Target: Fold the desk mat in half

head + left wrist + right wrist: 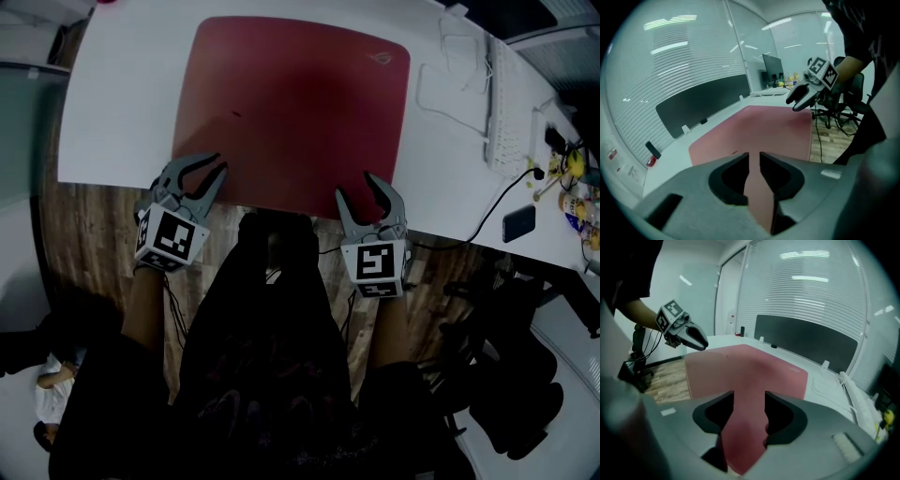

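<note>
A dark red desk mat lies flat on the white table, its near edge along the table's front edge. My left gripper hovers at the mat's near left corner. In the left gripper view its jaws stand a narrow slit apart, with only the mat showing through. My right gripper is at the near edge, right of the middle. In its own view the jaws are wider apart, and the mat shows beyond them. Neither gripper holds the mat.
A white keyboard and a looped white cable lie right of the mat. A dark phone and small items sit on the far right. A black divider panel runs along the table's far side. Office chairs stand on the floor.
</note>
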`<action>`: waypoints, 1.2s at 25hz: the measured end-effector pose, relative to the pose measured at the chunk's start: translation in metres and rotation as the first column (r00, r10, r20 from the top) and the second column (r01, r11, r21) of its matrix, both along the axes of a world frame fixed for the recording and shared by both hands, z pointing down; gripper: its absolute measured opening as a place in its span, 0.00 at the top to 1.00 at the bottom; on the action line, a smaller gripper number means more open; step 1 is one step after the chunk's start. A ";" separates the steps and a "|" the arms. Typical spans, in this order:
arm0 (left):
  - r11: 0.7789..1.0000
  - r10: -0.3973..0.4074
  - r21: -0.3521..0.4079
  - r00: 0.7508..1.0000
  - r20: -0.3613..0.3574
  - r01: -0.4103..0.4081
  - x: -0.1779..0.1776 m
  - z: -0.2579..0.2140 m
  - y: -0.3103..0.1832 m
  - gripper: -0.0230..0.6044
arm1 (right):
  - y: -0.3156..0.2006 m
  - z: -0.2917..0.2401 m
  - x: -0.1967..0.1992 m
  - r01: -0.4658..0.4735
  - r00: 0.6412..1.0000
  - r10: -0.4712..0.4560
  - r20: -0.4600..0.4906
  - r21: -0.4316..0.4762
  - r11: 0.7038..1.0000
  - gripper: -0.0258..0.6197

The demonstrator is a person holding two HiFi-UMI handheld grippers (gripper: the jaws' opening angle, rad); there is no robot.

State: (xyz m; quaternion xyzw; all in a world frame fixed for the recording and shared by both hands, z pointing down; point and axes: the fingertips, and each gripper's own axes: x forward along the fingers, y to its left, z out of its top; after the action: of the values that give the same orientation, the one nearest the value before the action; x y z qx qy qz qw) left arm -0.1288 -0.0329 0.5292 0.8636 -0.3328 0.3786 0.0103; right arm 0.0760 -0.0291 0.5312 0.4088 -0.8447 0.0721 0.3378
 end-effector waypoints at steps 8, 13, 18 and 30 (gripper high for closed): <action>0.958 0.278 -0.104 0.955 0.105 -0.268 0.024 0.018 0.034 0.48 | 0.034 0.022 -0.022 0.286 0.940 -0.297 -0.169 -0.086 0.954 0.35; 0.929 0.365 -0.147 0.911 0.192 -0.341 0.024 0.034 0.049 0.30 | 0.045 0.033 -0.026 0.343 0.905 -0.363 -0.220 -0.123 0.931 0.25; 0.911 0.412 -0.154 0.869 0.275 -0.383 0.024 0.051 0.051 0.23 | 0.051 0.049 -0.026 0.367 0.874 -0.396 -0.282 -0.152 0.918 0.21; 0.906 0.423 -0.179 0.838 0.344 -0.384 0.028 0.079 0.056 0.21 | 0.048 0.068 -0.029 0.338 0.878 -0.363 -0.313 -0.133 0.932 0.23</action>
State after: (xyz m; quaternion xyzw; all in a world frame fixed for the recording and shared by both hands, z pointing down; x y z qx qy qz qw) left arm -0.1009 0.0230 0.6086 0.8241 -0.1190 0.5466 -0.0891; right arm 0.0467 0.0189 0.5996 0.2428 -0.8322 -0.0290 0.4977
